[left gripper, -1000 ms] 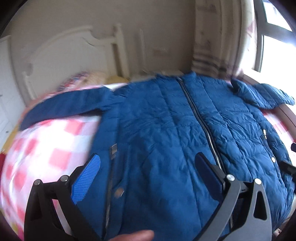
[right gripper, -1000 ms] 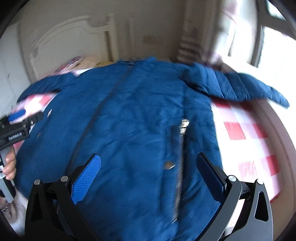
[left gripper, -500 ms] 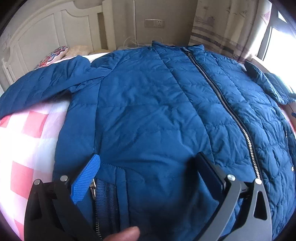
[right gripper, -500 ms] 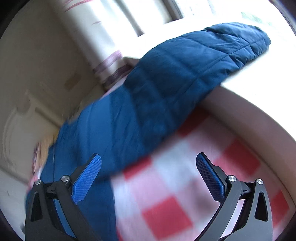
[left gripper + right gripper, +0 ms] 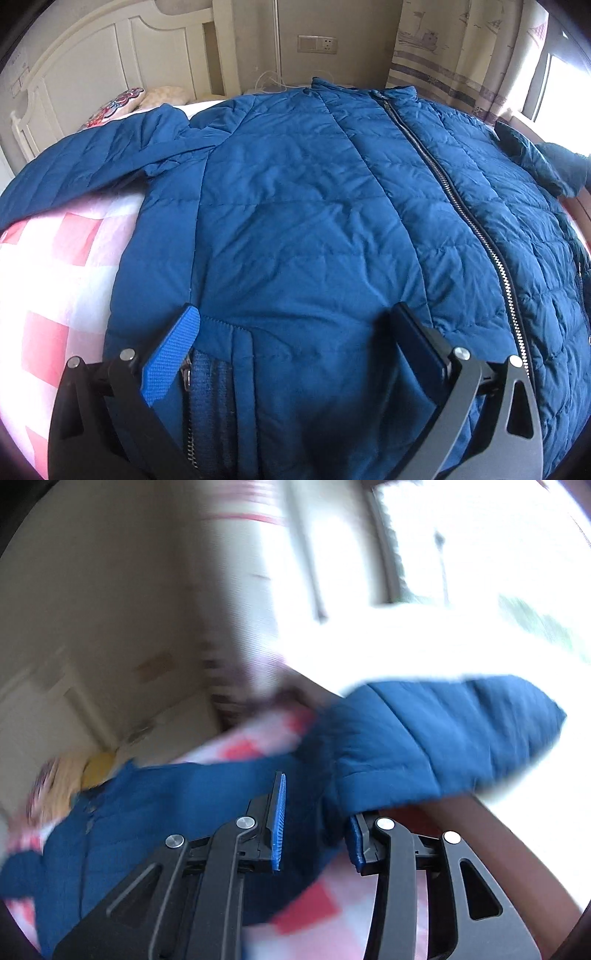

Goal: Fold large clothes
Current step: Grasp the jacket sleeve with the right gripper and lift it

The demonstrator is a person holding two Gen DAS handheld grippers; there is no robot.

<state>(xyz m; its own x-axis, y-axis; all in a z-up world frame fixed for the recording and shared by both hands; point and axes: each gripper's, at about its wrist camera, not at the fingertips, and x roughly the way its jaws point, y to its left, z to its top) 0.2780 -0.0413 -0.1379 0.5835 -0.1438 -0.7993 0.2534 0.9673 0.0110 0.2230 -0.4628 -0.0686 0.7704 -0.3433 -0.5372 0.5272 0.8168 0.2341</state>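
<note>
Bedroom surroundings, referenced to the headboard (image 5: 110,55).
Pink checked bedsheet (image 5: 55,266) below it; embroidered pillow (image 5: 114,109) at its foot; wall socket (image 5: 317,44) and patterned curtain (image 5: 454,55) to its right.

The left gripper (image 5: 295,347) sits low in the frame's centre, its fingers spread wide apart and nothing between the pads. The right gripper (image 5: 314,827), at the lower middle of its blurred view, has its fingers drawn close together, closed around a fold of blue padded fabric (image 5: 424,746).
</note>
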